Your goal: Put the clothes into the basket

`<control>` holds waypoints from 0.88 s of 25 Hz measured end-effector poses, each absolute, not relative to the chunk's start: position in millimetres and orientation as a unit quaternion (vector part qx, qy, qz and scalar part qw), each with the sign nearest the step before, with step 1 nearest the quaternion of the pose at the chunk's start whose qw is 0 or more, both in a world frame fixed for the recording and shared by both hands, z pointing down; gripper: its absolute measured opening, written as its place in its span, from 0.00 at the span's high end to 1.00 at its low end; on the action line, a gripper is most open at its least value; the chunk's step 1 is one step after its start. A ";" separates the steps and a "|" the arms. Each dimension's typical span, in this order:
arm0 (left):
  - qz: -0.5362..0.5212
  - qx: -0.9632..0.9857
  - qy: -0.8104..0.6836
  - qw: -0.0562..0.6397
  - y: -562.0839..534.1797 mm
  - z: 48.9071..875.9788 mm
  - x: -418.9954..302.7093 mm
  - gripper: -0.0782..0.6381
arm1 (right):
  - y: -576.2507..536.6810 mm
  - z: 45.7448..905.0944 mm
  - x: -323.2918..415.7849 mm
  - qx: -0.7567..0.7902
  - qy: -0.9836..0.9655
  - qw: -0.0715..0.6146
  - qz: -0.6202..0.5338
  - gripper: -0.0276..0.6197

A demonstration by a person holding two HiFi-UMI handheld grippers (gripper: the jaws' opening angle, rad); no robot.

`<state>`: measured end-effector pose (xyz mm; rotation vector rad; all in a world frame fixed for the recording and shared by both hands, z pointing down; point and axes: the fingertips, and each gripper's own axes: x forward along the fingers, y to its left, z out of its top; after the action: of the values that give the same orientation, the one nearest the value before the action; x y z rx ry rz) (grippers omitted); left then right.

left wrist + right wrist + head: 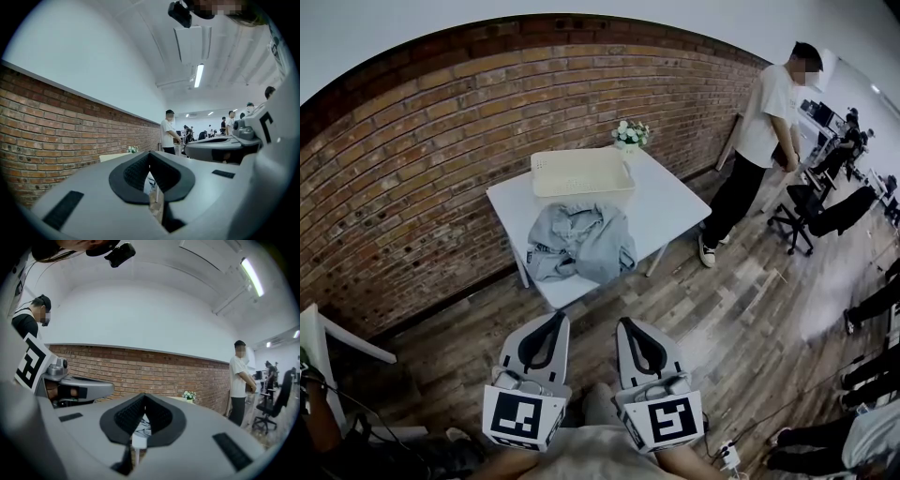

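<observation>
Clenched, empty: left hand-held gripper (559, 317), right hand-held gripper (623, 322); crumpled grey cloth garment (581, 242) well apart, straight ahead, neither nearer.

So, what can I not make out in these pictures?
- Head view: the grey clothes lie in one crumpled heap, so the number of pieces is unclear.
- Head view: the basket is small and pale; its inside cannot be read.
- Both gripper views: the left gripper and the right gripper themselves hide nearly all of the table.
</observation>
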<state>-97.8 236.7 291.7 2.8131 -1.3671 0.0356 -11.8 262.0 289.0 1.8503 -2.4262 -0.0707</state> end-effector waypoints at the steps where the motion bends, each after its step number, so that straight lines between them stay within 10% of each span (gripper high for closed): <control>1: 0.010 0.900 -0.437 0.006 236.1 291.6 -98.7 0.88 | 261.3 289.4 -11.9 0.607 -0.793 0.045 -0.023 0.95; 22: 0.017 0.898 -0.440 0.019 162.8 305.2 -81.8 0.88 | 188.1 302.1 9.8 0.611 -0.790 0.045 -0.019 0.95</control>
<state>-81.8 162.8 305.2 2.7874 -1.3651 0.0522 9.8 188.1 302.1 1.8654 -2.4131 -0.0575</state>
